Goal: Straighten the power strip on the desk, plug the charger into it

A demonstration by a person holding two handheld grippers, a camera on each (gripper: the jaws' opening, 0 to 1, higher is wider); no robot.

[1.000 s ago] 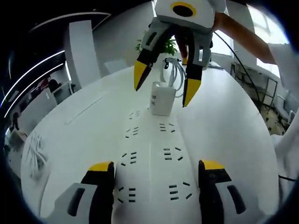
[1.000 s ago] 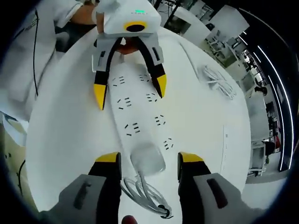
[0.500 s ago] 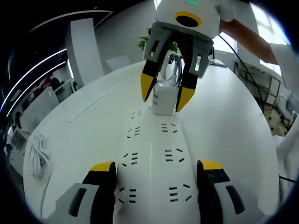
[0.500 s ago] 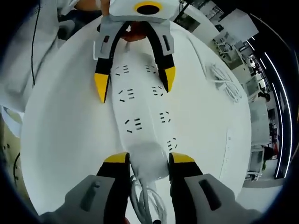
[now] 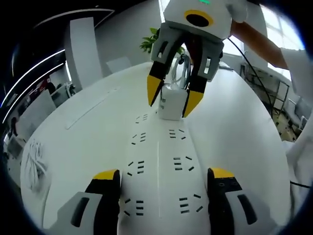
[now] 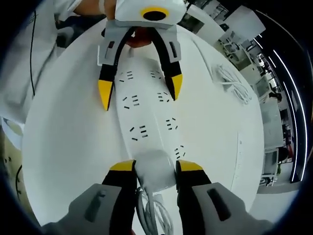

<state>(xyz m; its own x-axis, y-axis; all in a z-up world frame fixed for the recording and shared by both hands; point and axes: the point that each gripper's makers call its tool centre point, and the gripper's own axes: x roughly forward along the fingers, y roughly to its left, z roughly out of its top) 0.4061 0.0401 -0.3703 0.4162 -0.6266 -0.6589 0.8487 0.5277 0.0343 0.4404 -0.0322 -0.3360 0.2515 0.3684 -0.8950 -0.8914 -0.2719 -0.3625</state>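
The right hand-held gripper (image 6: 152, 166) had its jaws closed against the sides of the white charger (image 6: 154, 170), which stood at one end of the power strip (image 6: 146, 117). The left hand-held gripper (image 5: 161, 176) stayed wide open astride the strip's other end, holding nothing. The strip lay on the white bench (image 5: 88, 132), a coiled white cable (image 6: 234, 84) well apart.

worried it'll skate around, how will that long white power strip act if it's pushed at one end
The power strip looks rigid and lies flat on the smooth white desk, so it would probably pivot as one piece and slide easily. With the right gripper closed on the charger at its far end, that end is likely steadied.
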